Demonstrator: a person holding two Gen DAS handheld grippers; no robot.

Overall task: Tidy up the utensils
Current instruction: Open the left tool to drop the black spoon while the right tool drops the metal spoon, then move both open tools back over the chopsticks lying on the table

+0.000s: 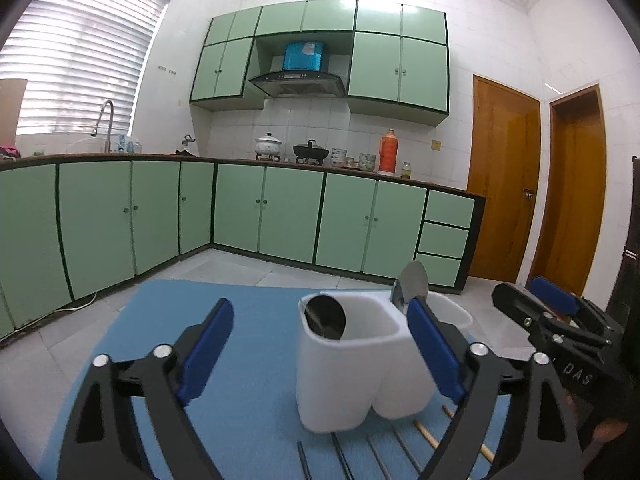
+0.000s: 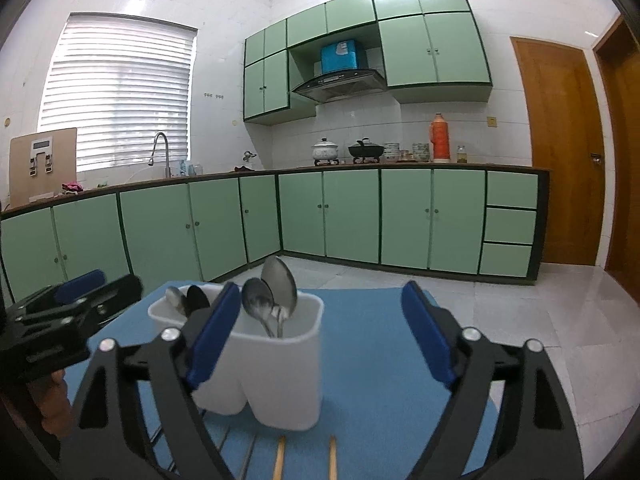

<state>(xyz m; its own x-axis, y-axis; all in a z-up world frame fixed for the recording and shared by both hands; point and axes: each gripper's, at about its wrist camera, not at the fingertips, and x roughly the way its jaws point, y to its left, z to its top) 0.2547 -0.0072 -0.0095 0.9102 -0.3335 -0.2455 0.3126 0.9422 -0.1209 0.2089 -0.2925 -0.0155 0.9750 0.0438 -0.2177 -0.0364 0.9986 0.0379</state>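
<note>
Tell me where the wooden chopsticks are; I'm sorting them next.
In the right wrist view, the wooden chopsticks lie on the blue mat, just in front of the white holder.

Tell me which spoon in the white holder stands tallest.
In the right wrist view, the larger steel spoon, rightmost in the white holder, stands tallest; its bowl rises above the smaller spoon just left of it.
</note>
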